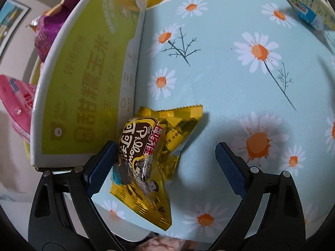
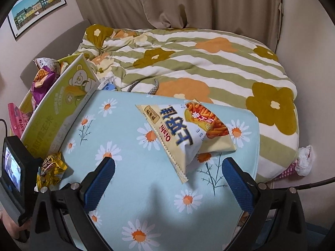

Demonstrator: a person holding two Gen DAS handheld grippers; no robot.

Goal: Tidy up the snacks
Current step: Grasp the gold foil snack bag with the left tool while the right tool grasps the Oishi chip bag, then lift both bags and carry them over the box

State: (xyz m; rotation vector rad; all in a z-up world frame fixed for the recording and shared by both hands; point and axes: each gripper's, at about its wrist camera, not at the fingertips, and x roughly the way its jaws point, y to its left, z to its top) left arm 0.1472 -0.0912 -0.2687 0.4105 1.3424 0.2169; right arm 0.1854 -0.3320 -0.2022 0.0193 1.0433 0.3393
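Two snacks left on daisy table (image 2: 146,209): yellow pack (image 1: 146,156) at left edge by box (image 1: 83,83), chip bag (image 2: 188,131) near far edge. Left gripper (image 1: 165,156) jaws apart, pack between, unclamped; right gripper (image 2: 167,179) jaws apart, empty. Next: clamp pack, drop in box.

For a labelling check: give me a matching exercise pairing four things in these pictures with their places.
Things:
1. yellow packet
2. Oishi bag
3. purple bag
4. framed picture

Places:
A. on the wall
B. inside the green box
C. between the left gripper fingers, against the box
D. mid-cloth, ahead of the right gripper

Pairs: 1-C, 2-D, 3-B, 4-A
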